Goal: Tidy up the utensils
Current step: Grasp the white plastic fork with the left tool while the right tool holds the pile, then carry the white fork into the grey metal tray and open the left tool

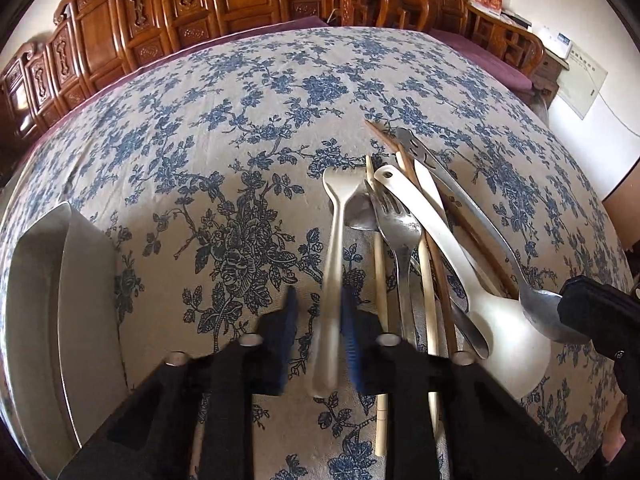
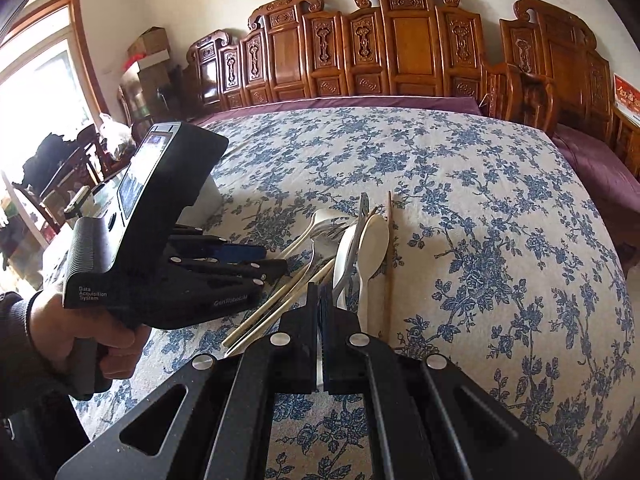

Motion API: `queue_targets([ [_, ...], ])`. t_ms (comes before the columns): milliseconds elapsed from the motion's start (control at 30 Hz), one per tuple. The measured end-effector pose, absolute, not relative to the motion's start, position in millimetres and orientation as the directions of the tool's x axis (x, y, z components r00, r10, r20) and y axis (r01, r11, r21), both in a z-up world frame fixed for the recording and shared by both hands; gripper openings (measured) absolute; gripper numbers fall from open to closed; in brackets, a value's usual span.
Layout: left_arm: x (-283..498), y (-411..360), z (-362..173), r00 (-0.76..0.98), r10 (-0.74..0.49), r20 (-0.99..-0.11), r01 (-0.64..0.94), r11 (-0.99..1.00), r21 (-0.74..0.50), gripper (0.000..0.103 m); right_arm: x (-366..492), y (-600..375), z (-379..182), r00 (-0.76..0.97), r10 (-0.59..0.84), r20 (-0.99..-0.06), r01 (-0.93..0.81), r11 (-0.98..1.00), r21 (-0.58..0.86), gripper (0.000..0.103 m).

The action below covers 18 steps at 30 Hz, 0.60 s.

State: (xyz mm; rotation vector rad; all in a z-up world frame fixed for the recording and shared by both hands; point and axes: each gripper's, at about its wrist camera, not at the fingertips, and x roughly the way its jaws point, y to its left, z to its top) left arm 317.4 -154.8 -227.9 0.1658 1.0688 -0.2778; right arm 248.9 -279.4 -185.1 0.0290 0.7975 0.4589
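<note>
A heap of utensils lies on the floral tablecloth [image 1: 240,120]: a slim white spoon [image 1: 332,264], a metal fork [image 1: 394,220], pale chopsticks [image 1: 380,280], a big white spoon [image 1: 500,336] and a long metal spoon [image 1: 480,216]. My left gripper [image 1: 320,320] straddles the slim white spoon's handle. Its right pad lies against the handle, and a strip of cloth shows beside the left pad. In the right wrist view the left gripper [image 2: 264,258] points into the heap. My right gripper [image 2: 322,300] is shut, its tips at the near end of the heap by the big white spoon [image 2: 374,240].
A white tray [image 1: 40,300] stands at the table's left edge. Carved wooden chairs [image 1: 160,12] line the far side, with purple cloth [image 2: 592,152] along the edge. A hand [image 2: 80,328] holds the left gripper. Bare tablecloth [image 2: 500,240] stretches right of the heap.
</note>
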Motion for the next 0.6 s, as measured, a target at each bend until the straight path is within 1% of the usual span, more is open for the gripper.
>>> queue_targets([
  [200,310,-141,-222,0.453,-0.136,-0.881,0.278,0.961,-0.005,0.009,248,-275,-184,0.606,0.409,-0.682,-0.392,0.9,0.191,0.002],
  [600,275,-105,-179,0.507,-0.137,-0.851,0.266,0.964,0.004,0.009,237,-253,-179,0.602,0.409,-0.686,-0.423,0.892,0.161,0.002],
])
